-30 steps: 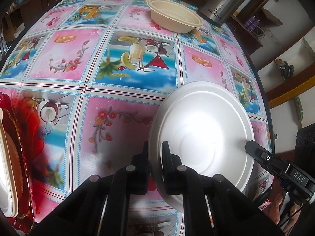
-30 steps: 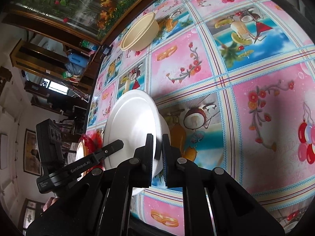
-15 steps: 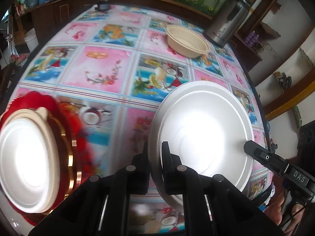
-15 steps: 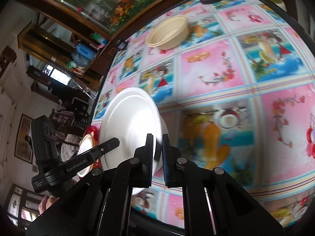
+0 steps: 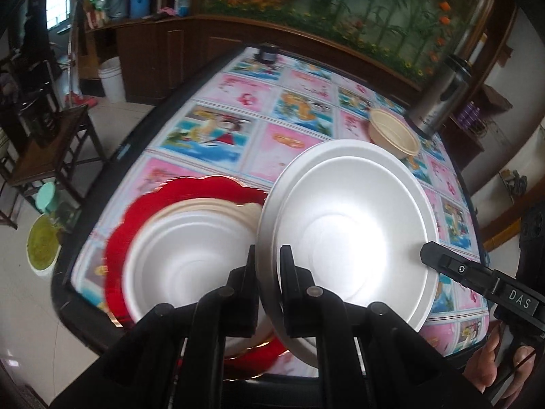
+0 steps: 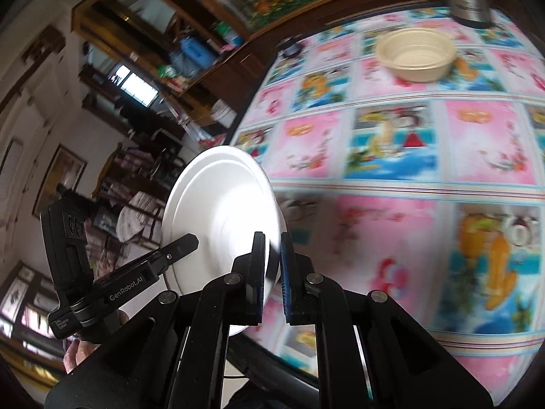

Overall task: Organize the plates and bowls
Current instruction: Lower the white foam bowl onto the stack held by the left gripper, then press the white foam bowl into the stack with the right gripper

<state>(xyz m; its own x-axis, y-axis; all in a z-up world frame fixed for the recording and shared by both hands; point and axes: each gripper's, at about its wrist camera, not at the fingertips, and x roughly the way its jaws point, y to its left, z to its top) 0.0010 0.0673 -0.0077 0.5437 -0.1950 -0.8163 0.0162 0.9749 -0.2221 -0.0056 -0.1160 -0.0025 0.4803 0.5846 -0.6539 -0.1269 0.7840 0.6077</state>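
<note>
A white foam plate (image 5: pixel 351 225) is held above the table by both grippers. My left gripper (image 5: pixel 269 266) is shut on its near-left rim. My right gripper (image 6: pixel 272 259) is shut on the opposite rim, and the plate shows in the right wrist view (image 6: pixel 221 211). Below and left of it, a red plate (image 5: pixel 204 187) holds a beige plate and a white foam plate (image 5: pixel 190 252) stacked on top. A beige bowl (image 5: pixel 395 134) stands at the far side of the table; it also shows in the right wrist view (image 6: pixel 415 52).
A steel thermos (image 5: pixel 439 102) stands behind the beige bowl. The table has a pink and blue patterned cloth (image 5: pixel 218 133), and its left edge is close to the red plate. Wooden chairs (image 5: pixel 44 146) and a cabinet stand beyond the table.
Both grippers have carried the white plate up and to the left, toward the stack on the red plate. The stack is now right beside and under the held plate.
</note>
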